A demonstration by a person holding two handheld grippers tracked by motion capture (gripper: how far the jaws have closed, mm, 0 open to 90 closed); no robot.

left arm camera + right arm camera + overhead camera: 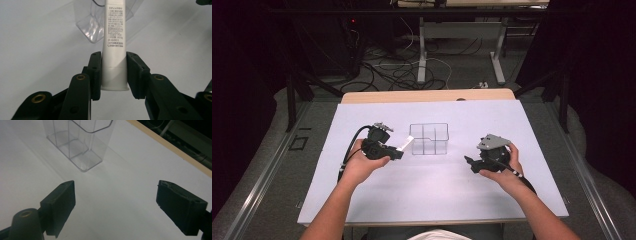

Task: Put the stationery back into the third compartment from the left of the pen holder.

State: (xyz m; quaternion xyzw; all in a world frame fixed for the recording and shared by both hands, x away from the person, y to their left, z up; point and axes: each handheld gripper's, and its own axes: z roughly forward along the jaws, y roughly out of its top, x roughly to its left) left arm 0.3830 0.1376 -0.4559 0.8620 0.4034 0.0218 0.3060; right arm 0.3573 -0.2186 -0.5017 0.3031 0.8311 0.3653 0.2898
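The left gripper (113,75) is closed on a white glue stick (115,45) near the clear organizer (429,139) at the surface's middle, while the right gripper (116,205) stands wide open, holding nothing.

Desk (432,200): white top, pale wooden edge (427,96) showing along the far side; the same edge runs diagonally at upper right in the right gripper view. Floor (462,65): grey, beyond the desk, strewn with black and white cables (397,75). Second table (462,30): at the far end of the room, light metal legs, two uprights with feet resting on the floor. Frame: dark metal posts (291,100) stand to the left and right of the desk, braced by slanted struts. Rails (267,170): grey, run along both sides of the desk. Light: desk brightly lit from above; the room's sides and far corners lie in deep shadow. A small red lamp (353,21) glows at the dark upper left.
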